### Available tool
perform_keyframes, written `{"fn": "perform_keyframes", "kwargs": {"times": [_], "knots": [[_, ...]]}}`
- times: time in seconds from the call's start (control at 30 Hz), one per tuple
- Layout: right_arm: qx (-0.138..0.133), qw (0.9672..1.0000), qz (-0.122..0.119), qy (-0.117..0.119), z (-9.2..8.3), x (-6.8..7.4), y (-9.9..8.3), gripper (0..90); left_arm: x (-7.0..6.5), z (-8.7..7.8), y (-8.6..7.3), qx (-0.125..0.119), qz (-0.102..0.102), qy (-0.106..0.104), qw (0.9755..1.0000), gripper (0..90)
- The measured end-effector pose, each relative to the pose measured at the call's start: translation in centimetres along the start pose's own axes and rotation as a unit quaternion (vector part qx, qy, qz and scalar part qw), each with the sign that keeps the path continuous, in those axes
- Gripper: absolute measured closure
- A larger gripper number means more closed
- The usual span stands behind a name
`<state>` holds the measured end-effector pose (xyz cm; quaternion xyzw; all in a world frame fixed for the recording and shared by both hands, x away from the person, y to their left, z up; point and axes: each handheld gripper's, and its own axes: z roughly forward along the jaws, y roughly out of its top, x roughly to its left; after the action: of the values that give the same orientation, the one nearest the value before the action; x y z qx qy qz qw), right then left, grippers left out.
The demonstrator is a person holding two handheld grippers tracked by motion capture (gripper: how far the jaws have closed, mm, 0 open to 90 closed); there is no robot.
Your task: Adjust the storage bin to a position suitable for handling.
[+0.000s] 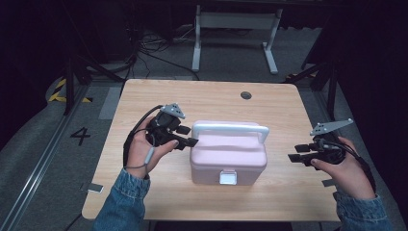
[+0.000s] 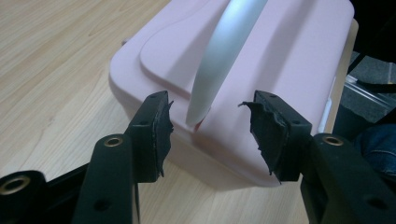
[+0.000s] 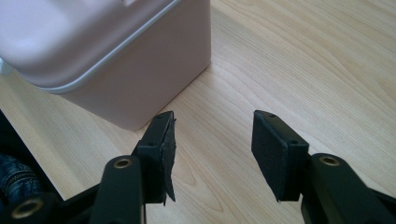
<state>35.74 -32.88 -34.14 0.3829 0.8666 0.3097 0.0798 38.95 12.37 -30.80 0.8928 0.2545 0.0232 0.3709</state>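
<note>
Overall, high view: a pale wooden table [image 1: 144, 103] seen from above, with a pink box [image 1: 228, 159] sitting near its middle, a little toward the near edge.
Box, high view: lid closed, a white latch [image 1: 228, 178] on the near face, and a pale grey handle [image 1: 231, 128] standing upright across the top along its far side.
Left gripper, high view: the left gripper [image 1: 188, 136] is held in a hand [image 1: 144, 151] at the box's left end, jaws pointing right, level with the handle's left leg. It looks placed there to take hold of the handle or steady the box.
Right gripper, high view: the right gripper [image 1: 298, 154] is held in the other hand [image 1: 344, 173] to the right of the box, jaws pointing left, with bare table between it and the box. It seems to be waiting rather than working.
Sleeves, high view: both forearms wear blue denim and enter from the near edge.
Left gripper view: the two black jaws are spread wide, with nothing pinched. The handle's curved grey leg [image 2: 219, 60] runs down between them to the pink lid [image 2: 280, 56], so the claw is lined up around that leg. I cannot tell whether either torn pad touches the box.
Right gripper view: the jaws are spread apart over bare wood [image 3: 303, 60], holding nothing. A corner of the pink box [image 3: 140, 79] stands just beyond the left jaw, close but not between the jaws.
Judgement: the likely next step is closing the left claw on the handle.
</note>
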Motion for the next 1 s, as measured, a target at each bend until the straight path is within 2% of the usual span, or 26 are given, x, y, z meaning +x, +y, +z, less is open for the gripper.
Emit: {"fn": "perform_keyframes", "kwargs": {"times": [0.27,0.3,0.37,0.43,0.5,0.6,0.67,0.77,0.83,0.93,0.97,1.0], "knots": [[-0.010,0.9998,0.018,0.006,0.2,-0.2,-0.7,52.6,0.0,1.7,0.8,0.002,0.001,0.011,0.9999,50.7],[-0.009,0.9997,0.021,0.007,0.3,-0.2,-0.8,52.7,-0.1,2.0,1.0,0.000,0.003,0.018,0.9998,50.7],[-0.010,0.9997,0.021,0.009,0.6,-0.2,-0.8,53.2,-0.3,2.5,1.3,0.001,0.010,0.026,0.9996,52.3],[-0.012,0.9997,0.018,0.010,0.8,-0.1,-0.7,53.8,-0.5,2.8,1.5,0.007,0.025,0.040,0.9989,55.1],[-0.015,0.9997,0.017,0.011,1.0,0.0,-0.7,54.0,-0.7,3.1,1.6,-0.003,0.031,0.050,0.9982,58.9],[-0.013,0.9998,0.013,0.010,1.2,0.2,-0.7,54.5,-1.0,3.3,1.8,-0.003,0.046,0.059,0.9972,63.9],[-0.012,0.9998,0.012,0.009,1.2,0.4,-0.8,55.3,-1.1,3.5,2.1,0.001,0.055,0.053,0.9971,66.6],[-0.011,0.9999,0.006,0.011,1.2,0.5,-0.7,56.0,-1.3,3.7,2.4,0.008,0.061,0.056,0.9965,70.1],[-0.011,0.9998,0.007,0.012,1.1,0.6,-0.7,56.3,-1.4,3.7,2.5,0.015,0.062,0.061,0.9961,71.0],[-0.010,0.9998,0.006,0.013,1.1,0.6,-0.7,56.2,-1.3,3.6,2.6,0.015,0.055,0.058,0.9967,73.4],[-0.010,0.9998,0.008,0.016,1.1,0.5,-0.6,54.0,-1.2,3.6,2.7,0.013,0.055,0.058,0.9967,73.9],[0.001,0.9996,0.022,0.020,1.1,0.5,-0.6,51.2,-1.2,3.5,2.8,0.016,0.053,0.056,0.9969,74.1]]}}
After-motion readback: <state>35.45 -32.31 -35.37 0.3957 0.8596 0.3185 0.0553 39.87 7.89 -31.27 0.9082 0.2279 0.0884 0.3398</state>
